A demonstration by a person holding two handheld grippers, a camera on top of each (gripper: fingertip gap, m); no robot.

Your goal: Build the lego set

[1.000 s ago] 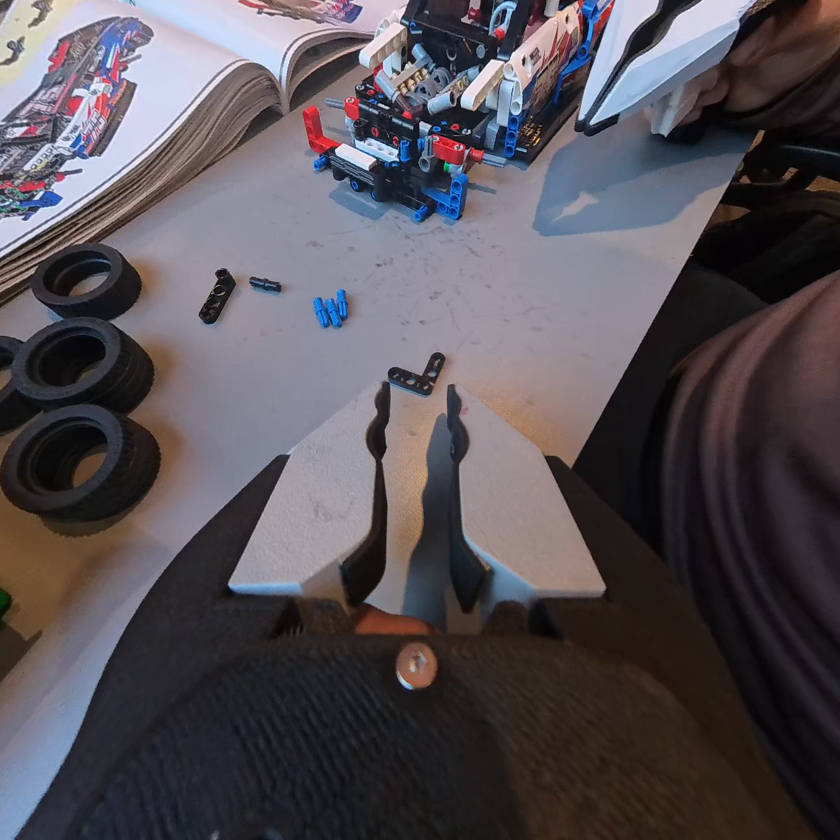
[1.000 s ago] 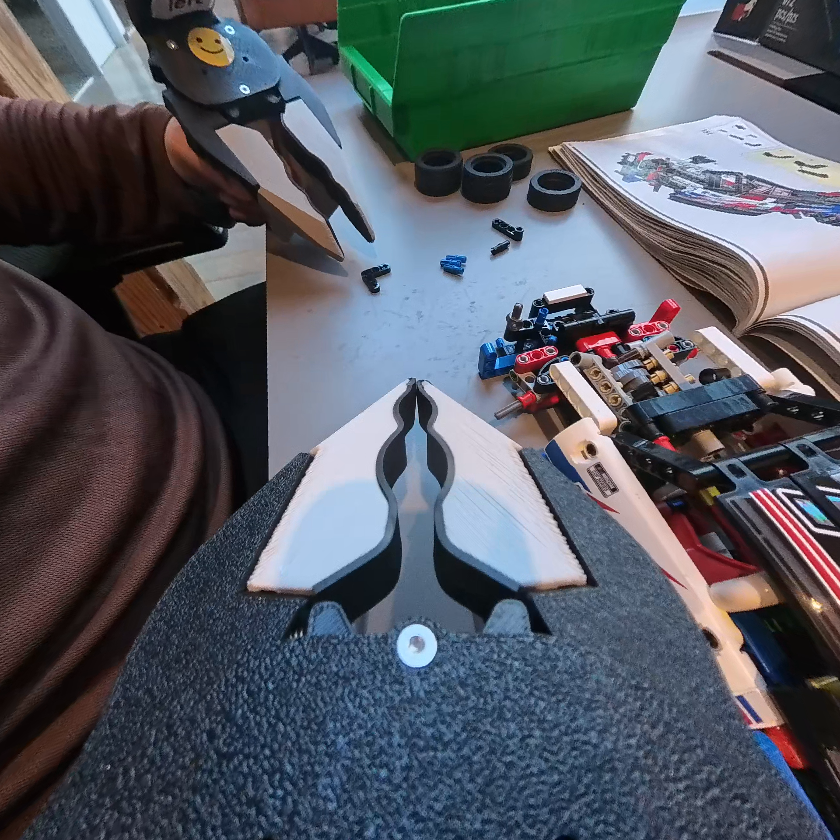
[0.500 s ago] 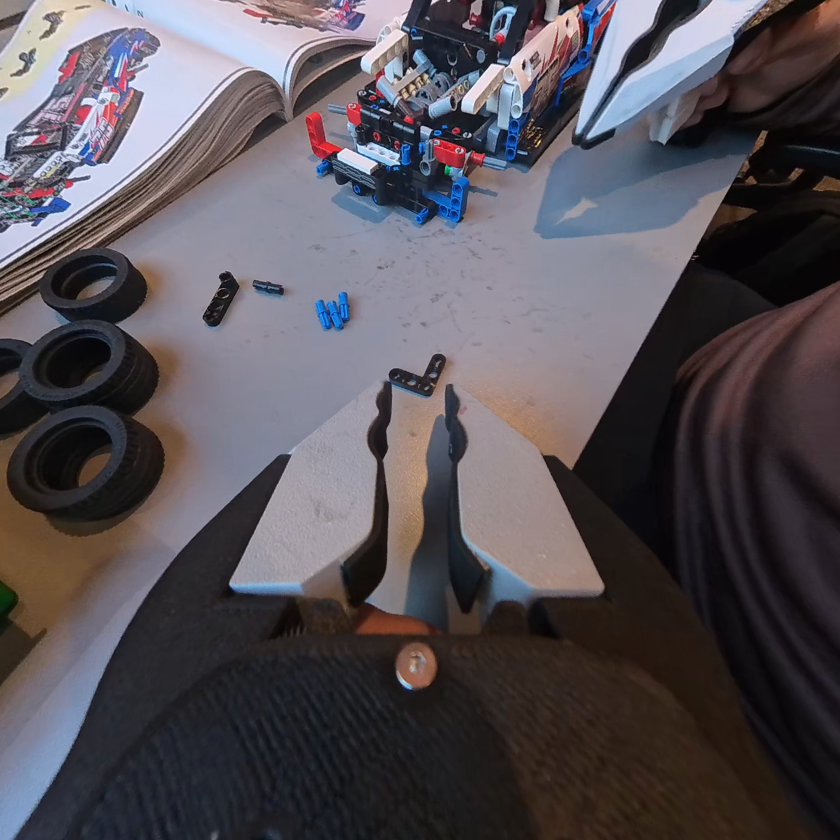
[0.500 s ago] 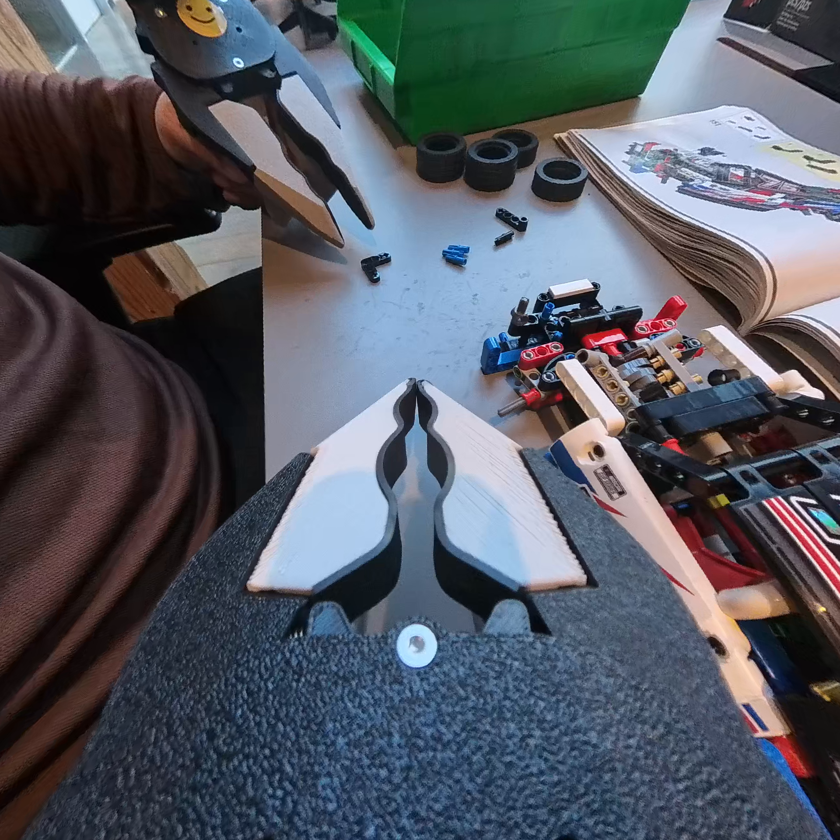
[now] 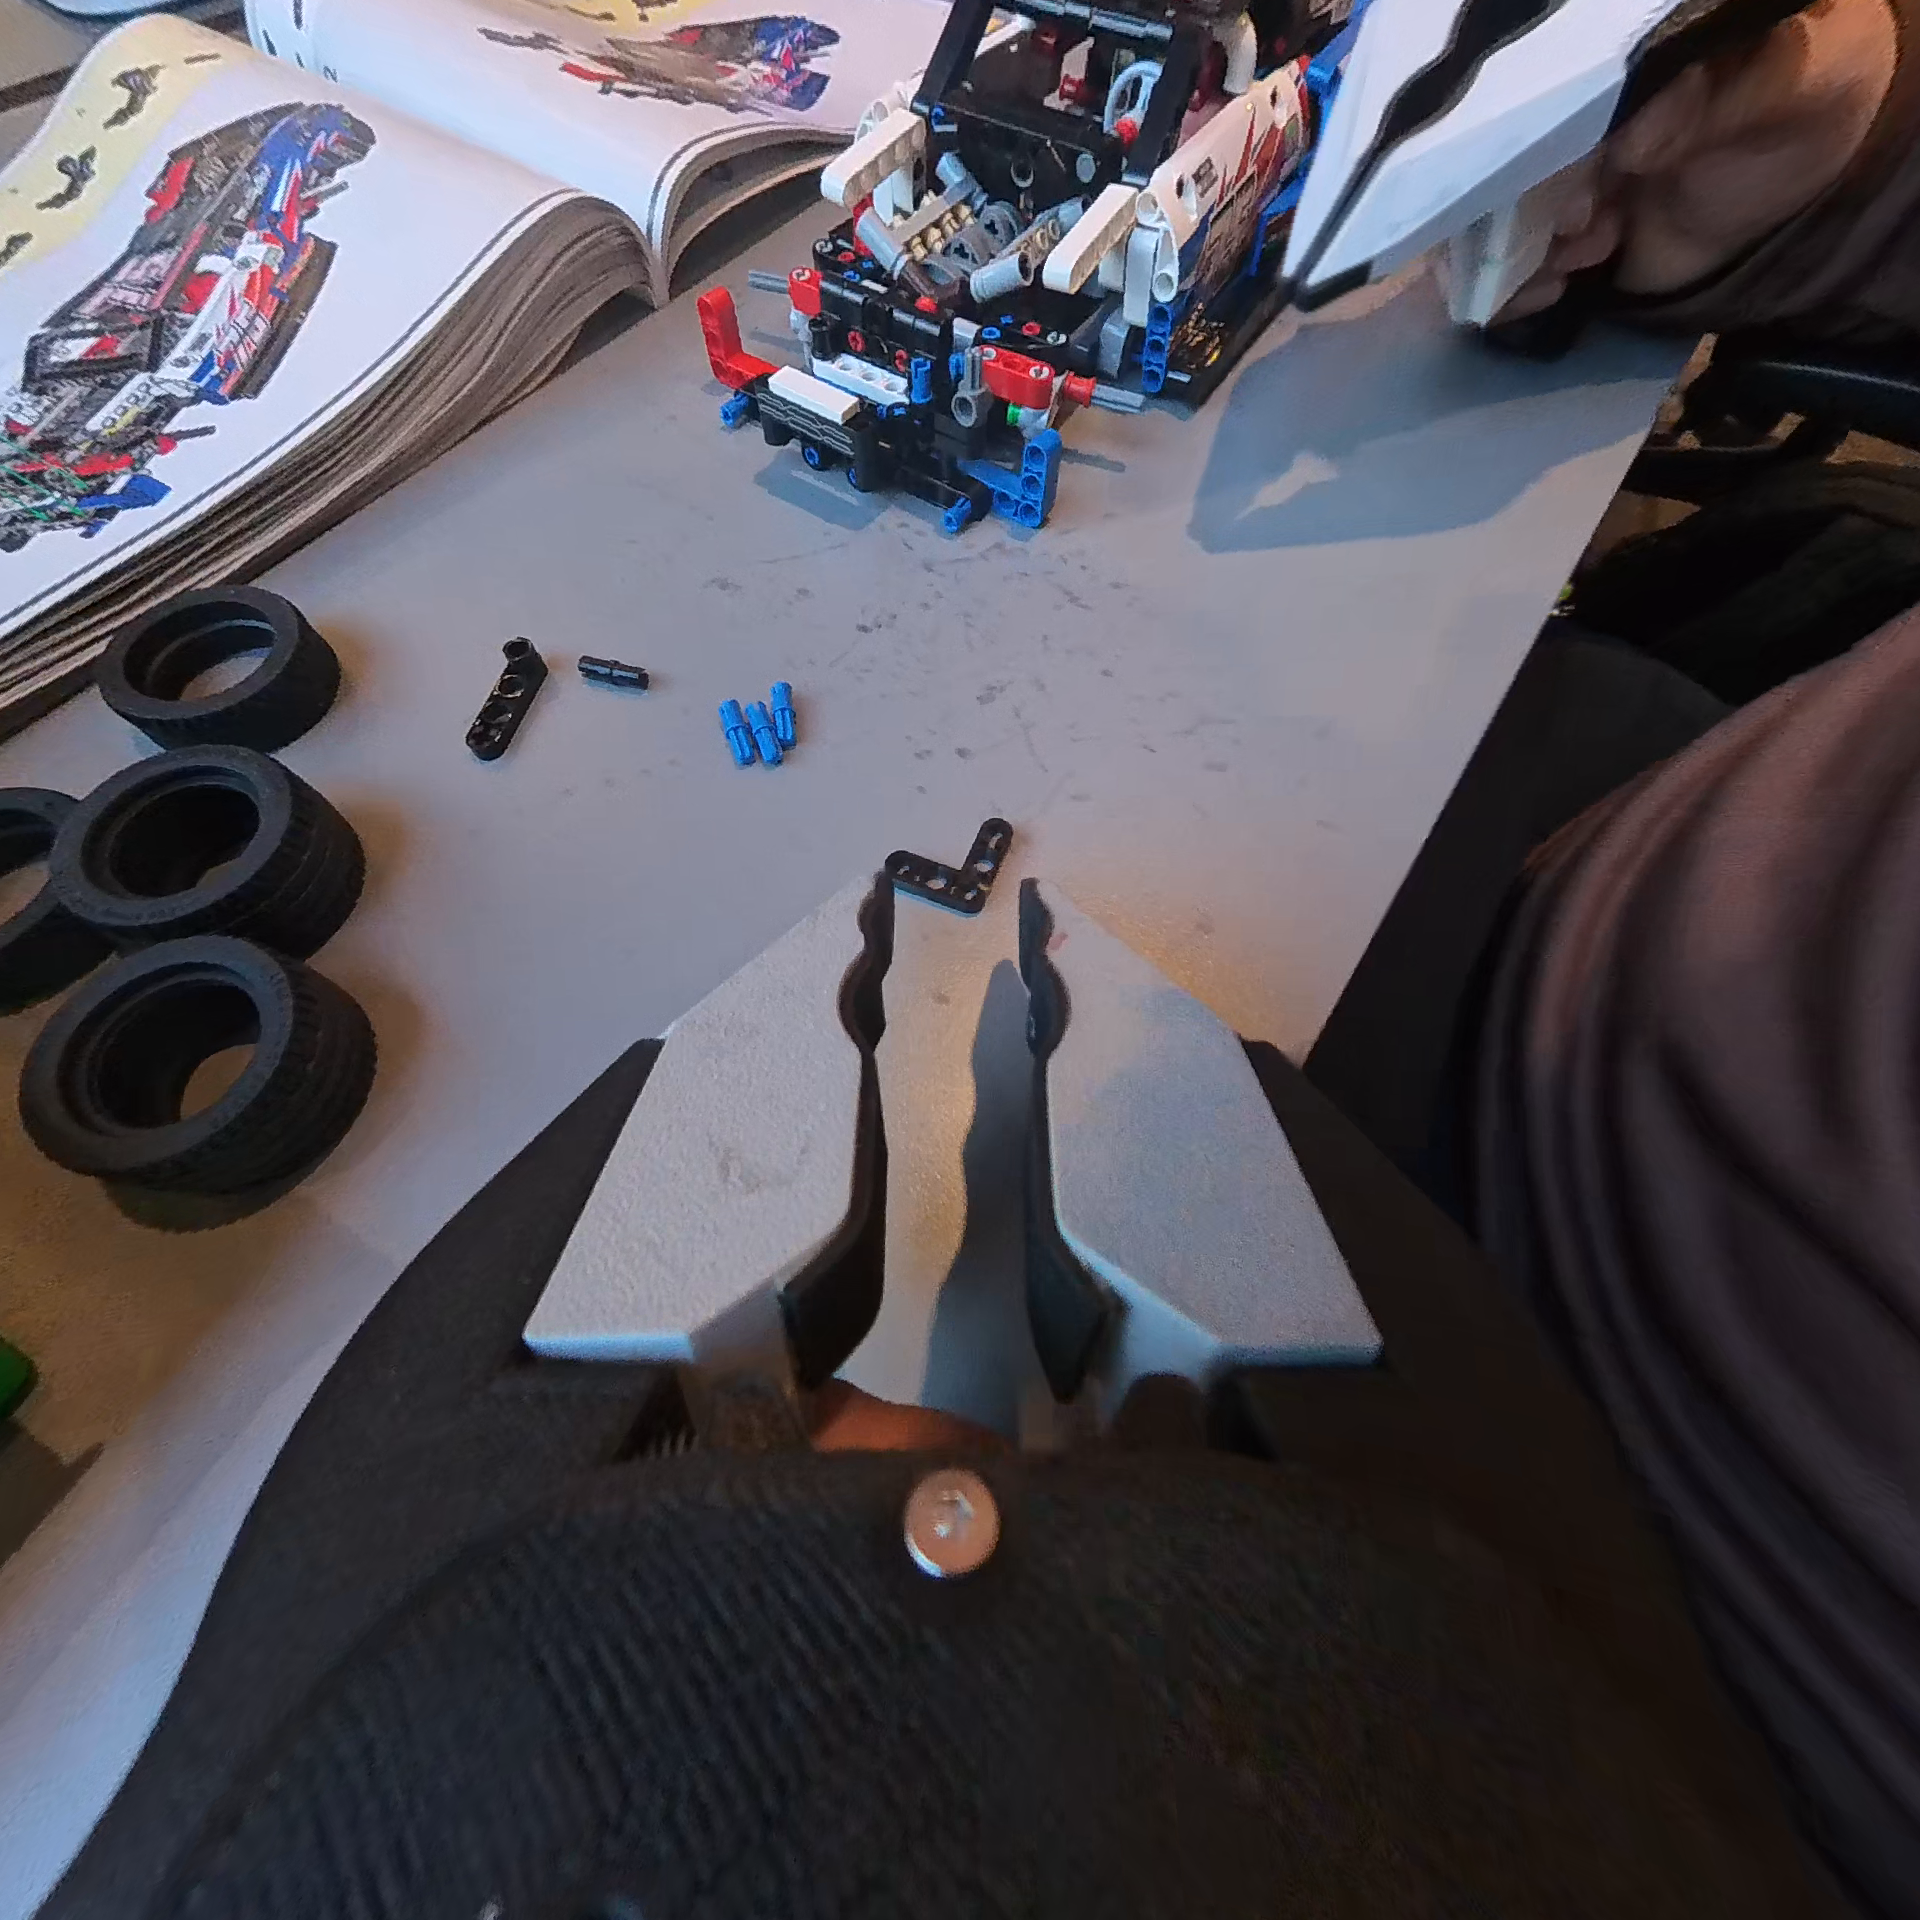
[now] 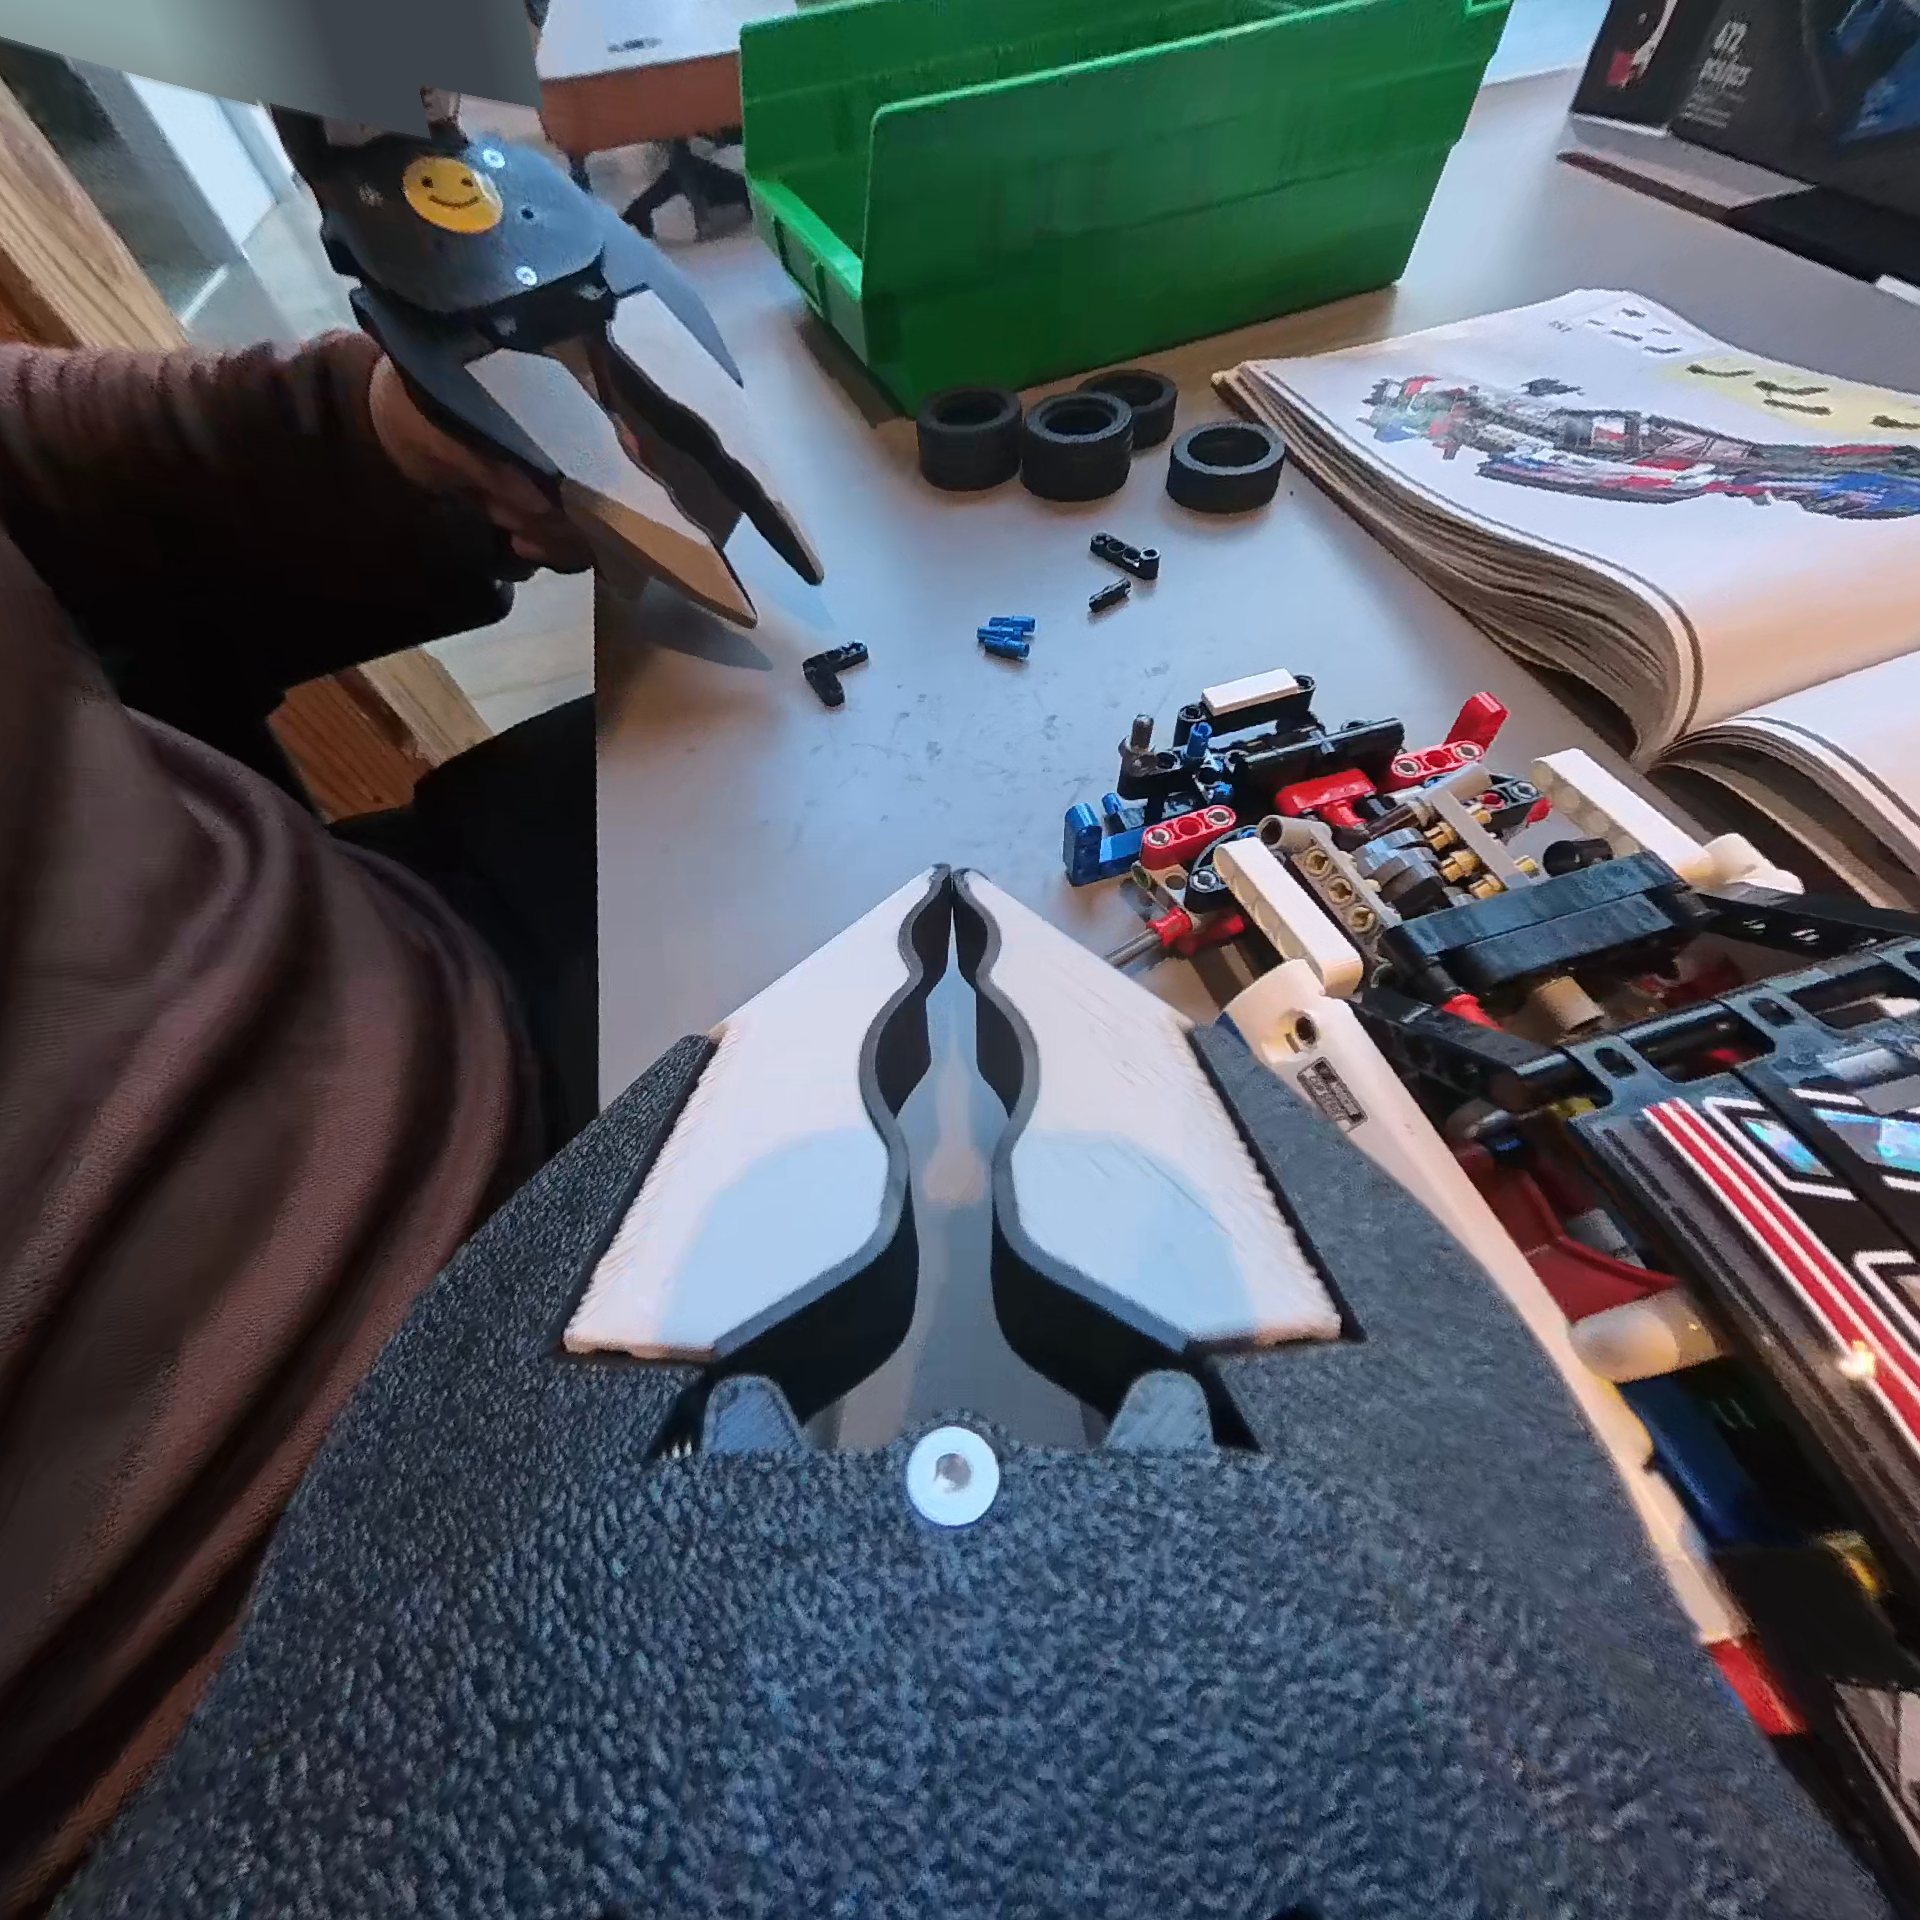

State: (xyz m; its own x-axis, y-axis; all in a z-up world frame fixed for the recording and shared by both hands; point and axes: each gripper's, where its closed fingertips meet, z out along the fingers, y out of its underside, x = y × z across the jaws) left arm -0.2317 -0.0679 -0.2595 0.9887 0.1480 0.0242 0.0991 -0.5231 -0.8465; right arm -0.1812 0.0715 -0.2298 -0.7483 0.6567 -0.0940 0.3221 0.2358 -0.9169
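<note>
A black L-shaped piece [image 5: 954,869] lies on the grey table just beyond my left gripper [image 5: 954,896], which is open and empty above it. It also shows in the right wrist view [image 6: 833,670], below the left gripper [image 6: 781,592]. Farther out lie blue pins [image 5: 758,723], a black pin [image 5: 613,673] and a short black beam [image 5: 505,698]. The partly built lego car [image 5: 1029,260] stands at the far end. My right gripper [image 6: 951,875] is shut and empty beside the car [image 6: 1455,935]; it also shows in the left wrist view [image 5: 1340,249].
Several black tyres [image 5: 197,1060] sit at the left. An open instruction book [image 5: 312,229] lies beyond them. A green bin [image 6: 1101,177] stands at the far end in the right wrist view. The table edge [image 5: 1455,790] runs along the right, next to a person's sleeve. The grippers' ends are close to 15 cm from one another. To the black pin [image 5: 613,673]: left tips about 10 cm, right tips about 20 cm. It turns up in the right wrist view [image 6: 1120,601] as well.
My left gripper has drifted slightly, so the scene sits a little lower in its view. In the right wrist view the left gripper has come lower, towards the L-shaped piece. The right gripper stays shut.
</note>
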